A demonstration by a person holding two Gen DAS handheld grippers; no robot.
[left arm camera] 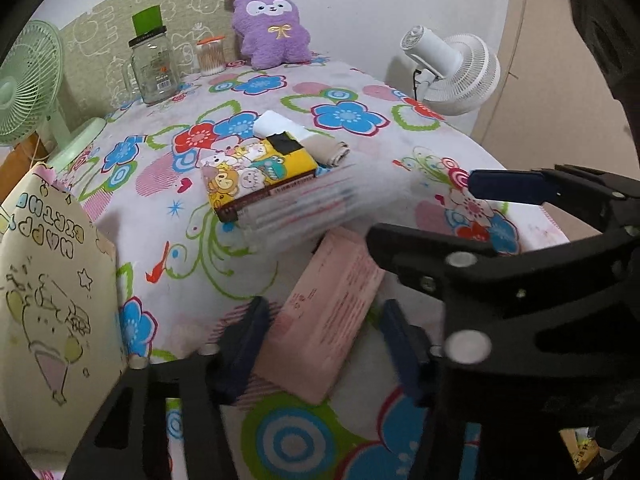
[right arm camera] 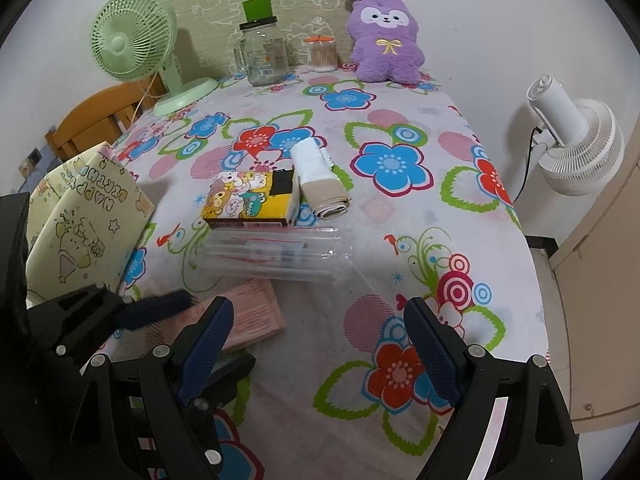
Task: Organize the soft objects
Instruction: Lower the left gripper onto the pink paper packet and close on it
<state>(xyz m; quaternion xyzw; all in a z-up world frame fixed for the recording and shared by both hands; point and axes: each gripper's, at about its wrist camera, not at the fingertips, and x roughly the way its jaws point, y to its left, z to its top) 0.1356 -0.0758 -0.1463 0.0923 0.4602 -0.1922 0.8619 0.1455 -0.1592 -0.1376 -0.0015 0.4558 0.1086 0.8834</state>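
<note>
The left gripper (left arm camera: 320, 344) has its two blue pads on either side of the pink packet (left arm camera: 328, 312), which lies flat on the flowered tablecloth (left arm camera: 352, 92) at the near edge; the picture is blurred there, so I cannot tell if the pads already press on the packet or only stand close beside it. The right gripper (right arm camera: 320, 352) is released, its jaws wide apart over bare cloth, with nothing between them, just to the right of the packet. A little farther than the packet lies a stack of clear plastic bags (right arm camera: 276, 256), and on its far edge rests a yellow tissue pack with cartoon animals (right arm camera: 250, 200). Beside this pack, on the right, lies a rolled white and beige cloth (right arm camera: 320, 176). To the left of the grippers a cream paper bag with drawings (right arm camera: 80, 216) stands at the table edge. At the far side stand a green fan (right arm camera: 136, 40), a glass jar (right arm camera: 264, 52), a small tub of cotton swabs (right arm camera: 322, 54) and a purple plush toy (right arm camera: 384, 40). A white fan (right arm camera: 576, 144) stands off the table on the right.
</note>
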